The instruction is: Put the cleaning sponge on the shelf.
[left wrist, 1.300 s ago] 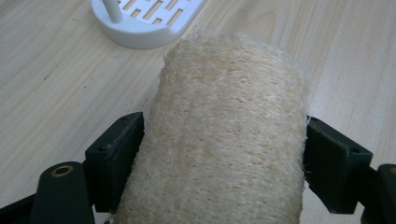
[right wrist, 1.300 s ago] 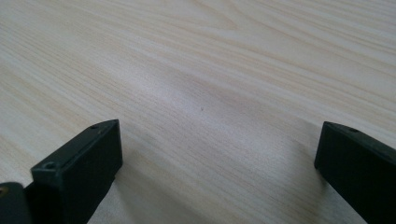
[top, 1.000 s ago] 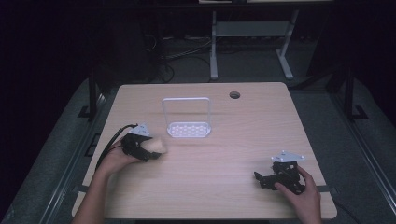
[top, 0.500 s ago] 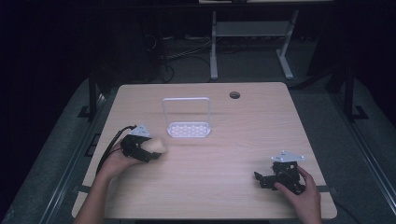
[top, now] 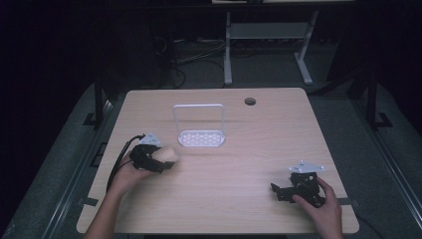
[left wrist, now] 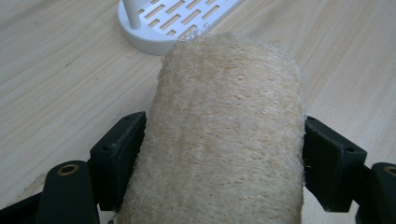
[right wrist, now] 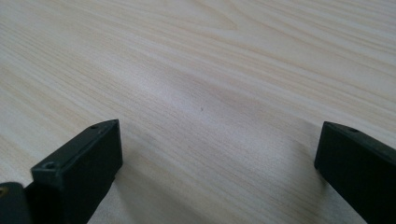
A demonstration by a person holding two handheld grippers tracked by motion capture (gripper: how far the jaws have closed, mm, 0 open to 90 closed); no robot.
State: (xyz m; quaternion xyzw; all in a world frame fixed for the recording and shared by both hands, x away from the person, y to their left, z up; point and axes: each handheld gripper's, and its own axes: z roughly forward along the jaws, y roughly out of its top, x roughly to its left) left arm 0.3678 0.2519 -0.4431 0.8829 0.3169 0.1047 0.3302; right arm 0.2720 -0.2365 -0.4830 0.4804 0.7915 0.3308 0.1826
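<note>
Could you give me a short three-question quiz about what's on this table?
1. What does the left gripper hold?
2. True or false: the right gripper grips something too.
3. The white rack stands: (a) on the wooden table, beyond the left gripper; (b) beside the right gripper; (c) on the floor.

Key: 1. A pale fibrous loofah sponge, pressed between its jaws. 2. False: its jaws stand open over bare wood. 3. a.

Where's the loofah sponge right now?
The loofah sponge sits clamped between the jaws of the left hand-held gripper, at the table's left side in the high view, just short of the white slotted rack.
</note>
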